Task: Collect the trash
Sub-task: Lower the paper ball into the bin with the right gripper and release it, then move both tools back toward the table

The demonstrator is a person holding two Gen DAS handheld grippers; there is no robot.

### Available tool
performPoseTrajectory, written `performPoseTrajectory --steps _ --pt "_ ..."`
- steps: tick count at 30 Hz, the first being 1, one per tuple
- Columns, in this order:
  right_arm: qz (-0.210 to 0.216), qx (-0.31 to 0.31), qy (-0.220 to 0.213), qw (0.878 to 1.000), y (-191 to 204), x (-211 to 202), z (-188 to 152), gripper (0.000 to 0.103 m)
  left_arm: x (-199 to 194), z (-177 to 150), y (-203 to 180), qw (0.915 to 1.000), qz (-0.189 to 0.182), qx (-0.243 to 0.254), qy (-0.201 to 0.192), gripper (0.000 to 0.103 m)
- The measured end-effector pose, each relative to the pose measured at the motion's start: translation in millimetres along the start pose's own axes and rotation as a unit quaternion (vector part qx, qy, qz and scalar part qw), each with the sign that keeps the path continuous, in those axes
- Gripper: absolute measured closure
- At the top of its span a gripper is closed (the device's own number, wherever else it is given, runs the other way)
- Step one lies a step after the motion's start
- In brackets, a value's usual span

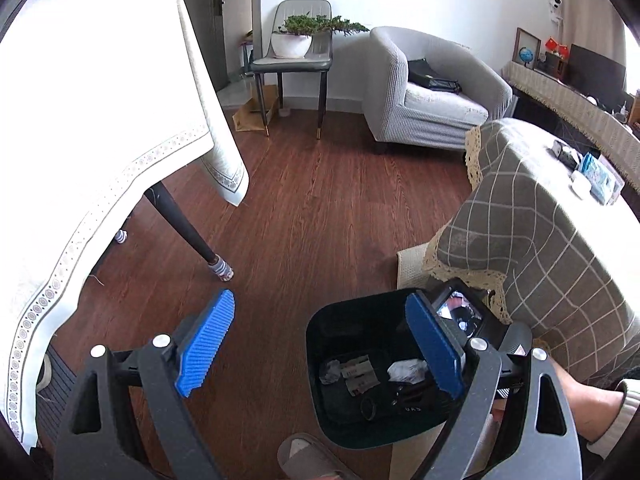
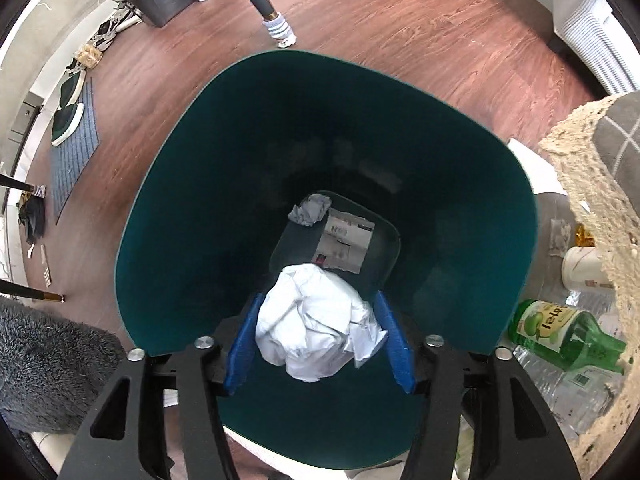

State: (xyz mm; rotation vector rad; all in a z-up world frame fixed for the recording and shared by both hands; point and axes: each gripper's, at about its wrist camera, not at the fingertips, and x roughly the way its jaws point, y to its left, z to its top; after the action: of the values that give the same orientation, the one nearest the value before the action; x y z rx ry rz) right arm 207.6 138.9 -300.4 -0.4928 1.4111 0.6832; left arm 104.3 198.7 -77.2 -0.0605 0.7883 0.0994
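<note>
Left wrist view — left gripper [image 1: 320, 344]: blue pads spread wide, nothing between them; it hangs over the wooden floor [image 1: 320, 208].
Left wrist view — trash bin [image 1: 320, 332]: dark, open-topped, standing on the floor just ahead and toward the right pad; scraps of paper lie at its bottom.
Left wrist view — right gripper [image 1: 460, 320]: seen from behind over the bin's far rim, beside the checked cloth [image 1: 540, 220]; its grip cannot be told from here.
Left wrist view — surroundings: white tablecloth [image 1: 100, 120] to the left; armchair [image 1: 432, 92] far ahead.

Right wrist view — right gripper [image 2: 320, 340]: blue pads pinching a crumpled white paper ball [image 2: 316, 324] from both sides.
Right wrist view — paper ball: held above the bin's [image 2: 168, 184] open mouth, well inside the rim.
Right wrist view — bin contents: grey wad [image 2: 310, 208] and printed slip [image 2: 346, 242] on the bottom, ahead of the pads.
Right wrist view — remaining litter: green bottle [image 2: 560, 332] and white cup [image 2: 584, 268] on the floor to the right, outside the bin.

Step in hand: depositing the paper ball, judged close to release.
Next move: part the pads so the ball drops clear, then withdraw upward without catching the rim; the bottle looks a likely following pick.
</note>
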Motion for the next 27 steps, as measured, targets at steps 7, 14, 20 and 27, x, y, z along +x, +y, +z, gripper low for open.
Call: performPoseTrajectory --steps 7,14,20,27 --pt "0.003 -0.001 -0.032 0.999 -4 -22 -7 0.035 -14 16 4 0.9996 0.003 -0.011 -0.025 0.013" --pt "0.006 -0.023 -0.087 0.996 8 -68 -9 0.035 -26 33 1 0.9987 0.004 -0.024 -0.044 0.012" --pt "0.005 -0.044 -0.146 0.988 22 -121 -14 0.035 -46 48 -7 0.9959 0.033 -0.003 -0.084 0.010" --pt "0.003 -0.030 -0.228 0.973 9 -192 -26 0.035 -61 63 -9 0.9941 0.015 -0.025 -0.105 0.009"
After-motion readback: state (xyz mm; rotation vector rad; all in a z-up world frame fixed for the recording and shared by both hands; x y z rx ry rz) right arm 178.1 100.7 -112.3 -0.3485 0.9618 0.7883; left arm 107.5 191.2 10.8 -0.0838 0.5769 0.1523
